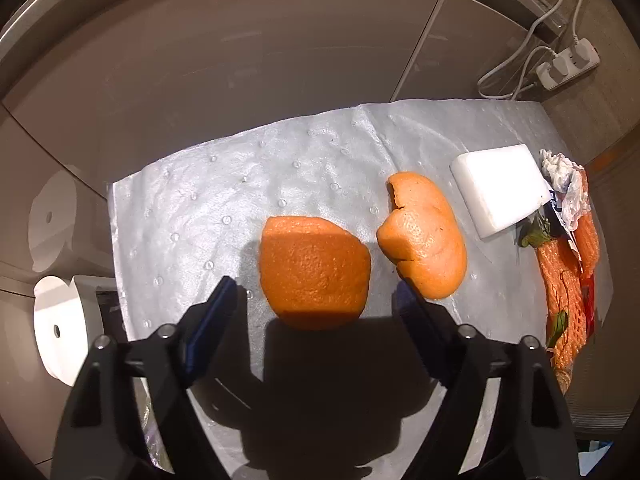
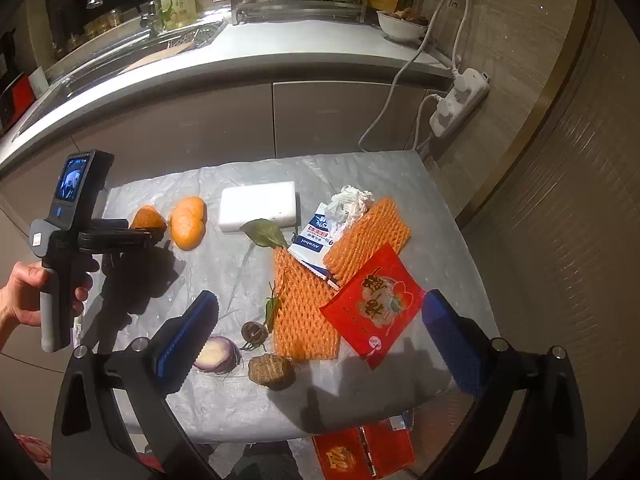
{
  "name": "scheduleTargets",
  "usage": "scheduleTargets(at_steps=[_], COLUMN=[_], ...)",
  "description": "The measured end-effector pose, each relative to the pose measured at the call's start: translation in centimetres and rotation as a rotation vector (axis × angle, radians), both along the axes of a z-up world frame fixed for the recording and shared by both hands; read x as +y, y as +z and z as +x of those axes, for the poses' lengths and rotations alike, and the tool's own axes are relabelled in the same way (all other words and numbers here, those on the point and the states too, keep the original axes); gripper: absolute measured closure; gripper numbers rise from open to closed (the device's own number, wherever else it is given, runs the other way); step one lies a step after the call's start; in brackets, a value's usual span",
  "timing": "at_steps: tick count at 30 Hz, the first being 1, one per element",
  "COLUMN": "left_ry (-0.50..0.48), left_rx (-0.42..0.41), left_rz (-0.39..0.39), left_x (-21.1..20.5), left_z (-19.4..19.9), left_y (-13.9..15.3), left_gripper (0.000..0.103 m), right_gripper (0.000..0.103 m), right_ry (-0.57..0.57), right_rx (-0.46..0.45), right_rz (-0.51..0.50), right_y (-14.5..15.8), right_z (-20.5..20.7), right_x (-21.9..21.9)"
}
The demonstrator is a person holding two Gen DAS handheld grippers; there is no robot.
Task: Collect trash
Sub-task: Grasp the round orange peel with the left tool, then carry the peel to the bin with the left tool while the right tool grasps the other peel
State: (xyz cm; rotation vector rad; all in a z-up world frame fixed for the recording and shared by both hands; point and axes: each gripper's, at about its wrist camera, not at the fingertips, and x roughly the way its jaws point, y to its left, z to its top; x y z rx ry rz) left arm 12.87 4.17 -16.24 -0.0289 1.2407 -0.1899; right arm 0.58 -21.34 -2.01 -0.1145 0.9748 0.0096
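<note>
In the left wrist view my left gripper (image 1: 316, 300) hangs open just over a round piece of orange peel (image 1: 314, 270). The peel's near edge lies between the fingertips, and the pads do not touch it. A second, paler peel (image 1: 424, 236) lies to its right. My right gripper (image 2: 322, 300) stands open above an orange foam net (image 2: 304, 312) and a red packet (image 2: 372, 300), with nothing between its fingers. Both peels (image 2: 188, 222) show at the far left of the right wrist view. A crumpled tissue (image 2: 352, 200), an alcohol wipe sachet (image 2: 316, 236) and a second foam net (image 2: 368, 236) lie farther back.
A white foam block (image 2: 258, 206) lies on the silver mat (image 2: 224, 400), along with a green leaf (image 2: 264, 232), an onion end (image 2: 218, 354) and a brown lump (image 2: 270, 370). A hand (image 2: 24, 292) grips the left tool's handle. Cabinet fronts (image 2: 332, 116) and a power strip (image 2: 460, 100) stand behind. Red packets (image 2: 360, 452) lie below the table edge.
</note>
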Motion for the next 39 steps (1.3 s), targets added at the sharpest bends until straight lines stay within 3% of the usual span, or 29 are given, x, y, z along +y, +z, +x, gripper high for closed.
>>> scheduleTargets(at_steps=[6, 8, 11, 19, 27, 39], left_ry=[-0.024, -0.029, -0.030, -0.031, 0.046, 0.155], left_rx=[-0.028, -0.033, -0.035, -0.096, -0.108, -0.113], left_rz=[0.048, 0.057, 0.049, 0.025, -0.002, 0.008], left_x=[-0.9, -0.9, -0.1, 1.8, 6.0, 10.9], left_z=[0.3, 0.6, 0.6, -1.5, -7.3, -12.9], left_y=[-0.1, -0.1, 0.1, 3.6, 7.9, 9.8], left_gripper=[0.057, 0.071, 0.079, 0.082, 0.082, 0.082], right_gripper=[0.002, 0.002, 0.002, 0.002, 0.007, 0.020], right_ry=[0.015, 0.024, 0.041, 0.218, 0.366, 0.306], right_rx=[0.014, 0.018, 0.029, 0.017, 0.004, 0.053], right_rz=[0.004, 0.006, 0.027, 0.053, 0.041, -0.001], right_y=[-0.7, -1.0, -1.5, -3.8, -8.0, -12.1], right_z=[0.4, 0.5, 0.8, 3.6, 8.3, 13.0], right_x=[-0.1, 0.1, 0.6, 6.4, 13.9, 16.4])
